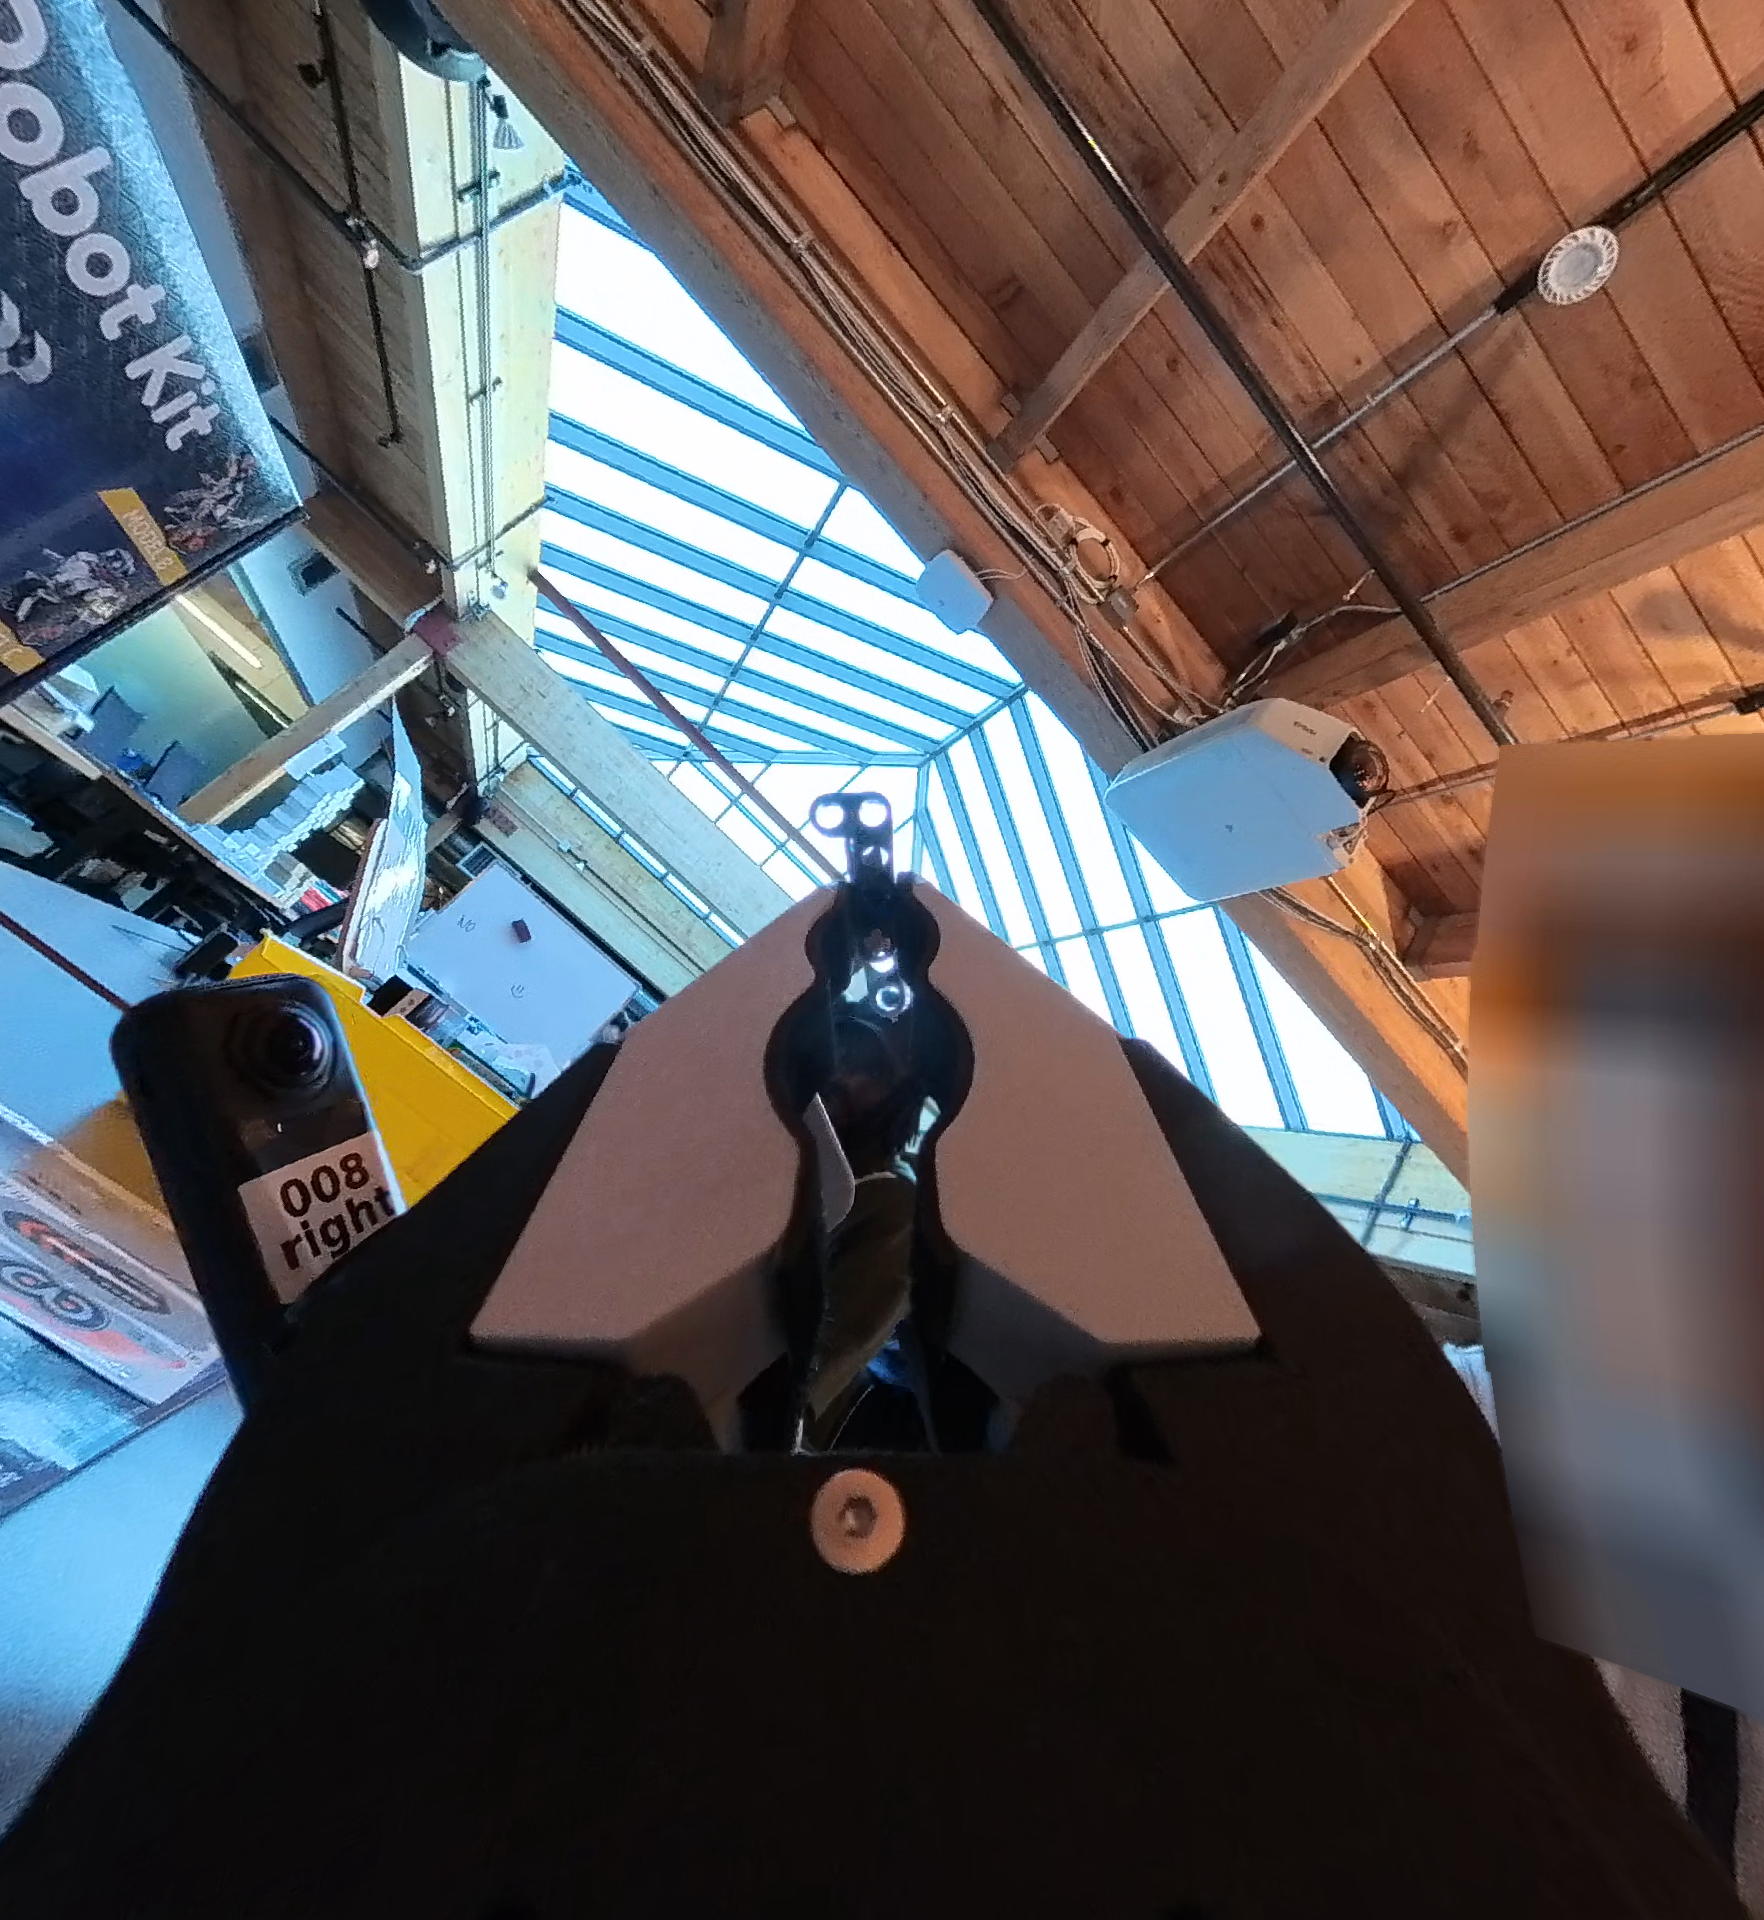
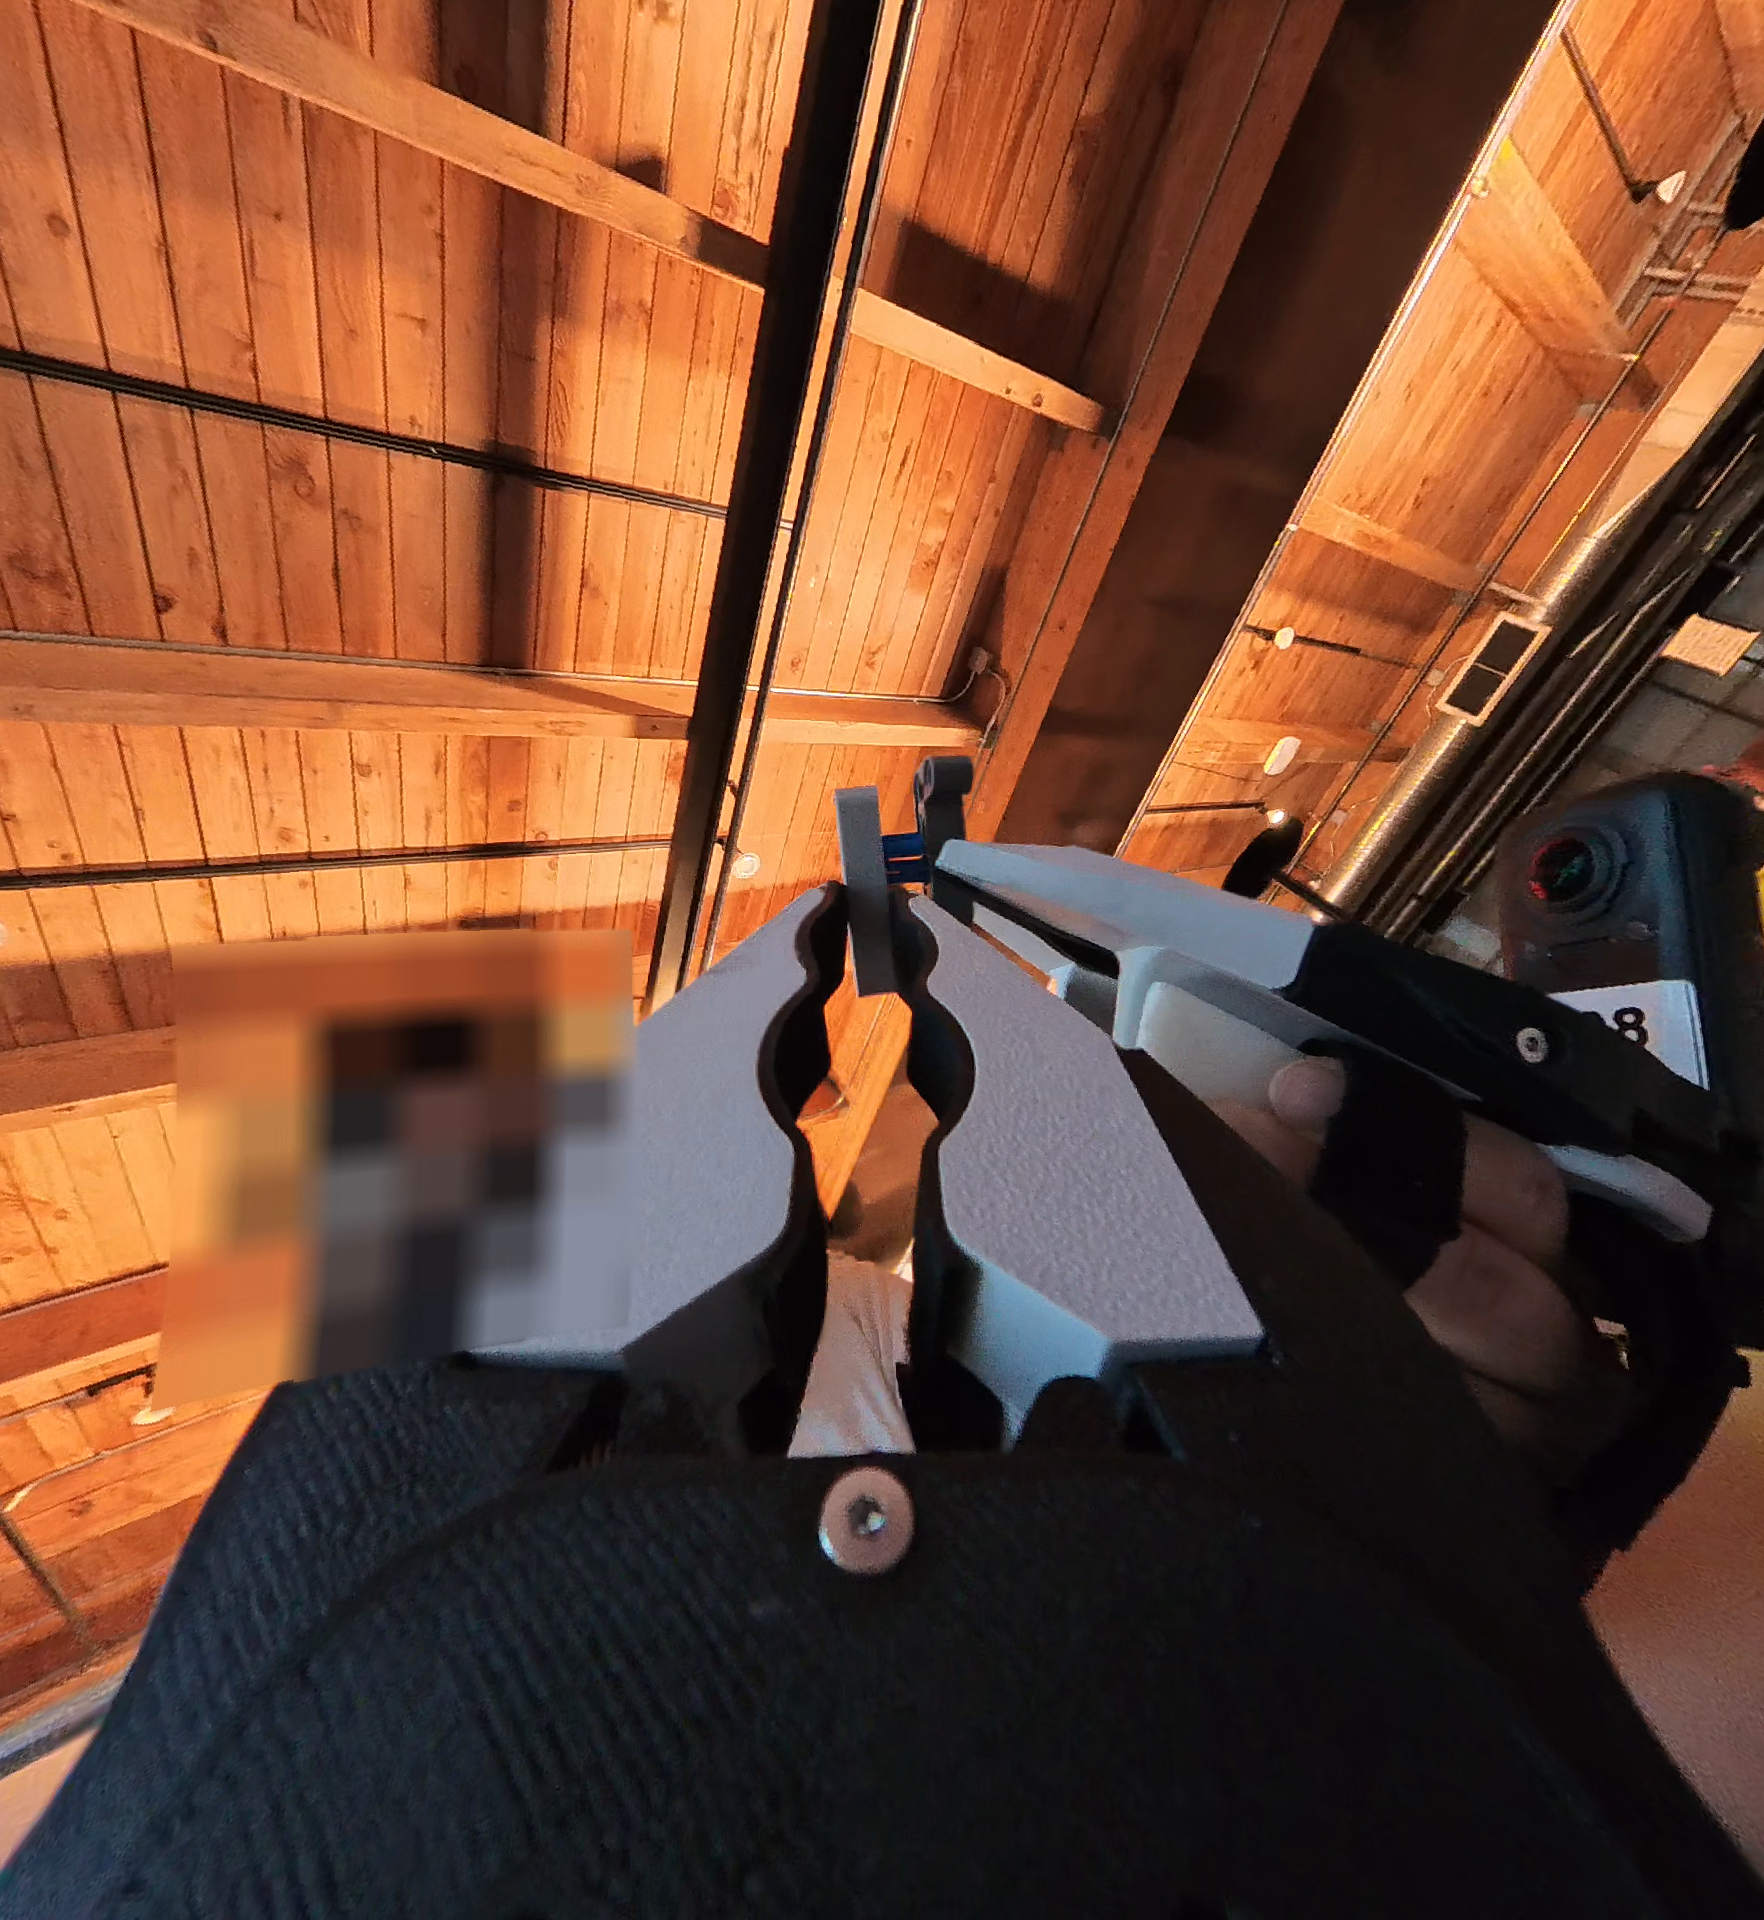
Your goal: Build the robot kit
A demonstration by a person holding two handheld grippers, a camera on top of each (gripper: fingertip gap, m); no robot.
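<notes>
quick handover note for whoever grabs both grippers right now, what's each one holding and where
Left gripper: shut on a thin black plastic beam with round holes, its end poking past the fingertips, raised toward the skylight.

Right gripper: shut on a flat grey plastic piece, raised under the wooden plank ceiling.

The two parts meet at a small blue connector right beside the grey piece; whether it is fully seated cannot be told.

Both grippers point upward, tips close together.

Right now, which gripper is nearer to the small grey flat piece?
Right. The right gripper is shut on the grey piece. The left gripper is just beside it, holding a black part; a blue peg sits between the two parts.
</notes>
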